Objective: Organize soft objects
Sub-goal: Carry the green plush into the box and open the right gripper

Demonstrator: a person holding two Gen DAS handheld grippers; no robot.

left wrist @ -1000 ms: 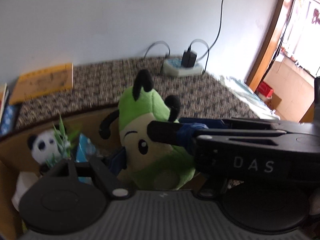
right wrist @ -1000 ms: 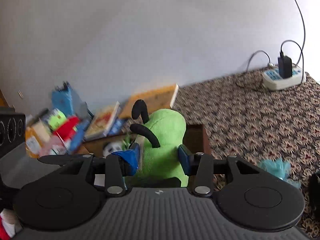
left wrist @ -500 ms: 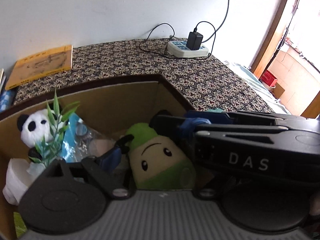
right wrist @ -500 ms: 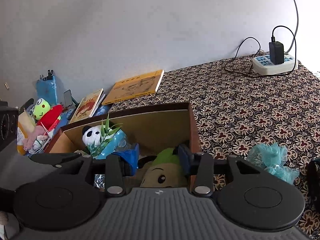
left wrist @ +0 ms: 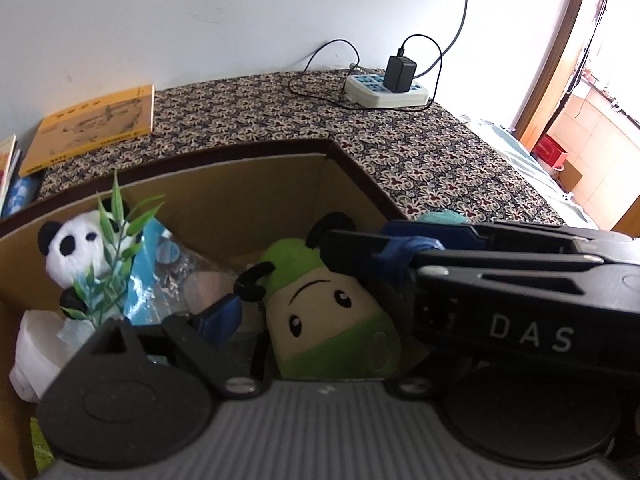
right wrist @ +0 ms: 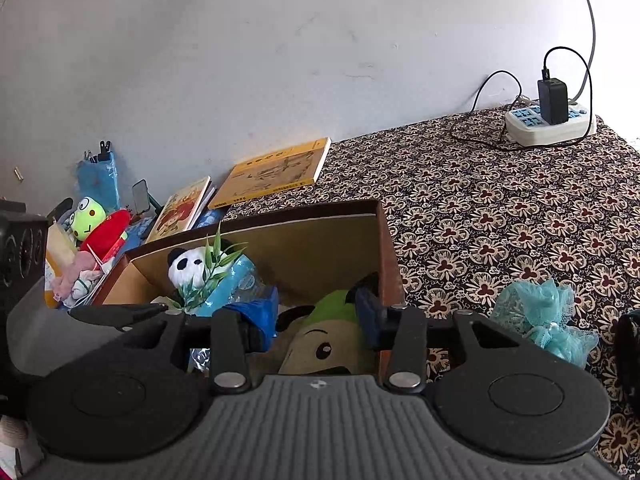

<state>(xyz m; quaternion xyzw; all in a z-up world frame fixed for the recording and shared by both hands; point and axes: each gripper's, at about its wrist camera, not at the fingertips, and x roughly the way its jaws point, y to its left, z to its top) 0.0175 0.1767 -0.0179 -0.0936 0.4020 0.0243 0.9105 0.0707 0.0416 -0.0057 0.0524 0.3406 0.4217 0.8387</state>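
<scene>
The green plush toy point(left wrist: 324, 316) lies face-up in the right corner of the cardboard box point(left wrist: 240, 200), beside the panda plush point(left wrist: 68, 248), so soft things sit together. The left claw point(left wrist: 316, 344) stands apart around it, not pressing. The right claw point(right wrist: 316, 316) straddles its head; whether it pinches cannot be told.

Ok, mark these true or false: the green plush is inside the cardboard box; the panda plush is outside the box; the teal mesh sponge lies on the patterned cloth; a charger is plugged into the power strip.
1. The green plush toy lies inside the brown cardboard box: true.
2. The white panda plush sits outside it: false, it is in the box's far left corner.
3. The teal mesh bath sponge lies on the patterned cloth: true.
4. The white power strip is bare: false, a black charger is plugged in.
</scene>
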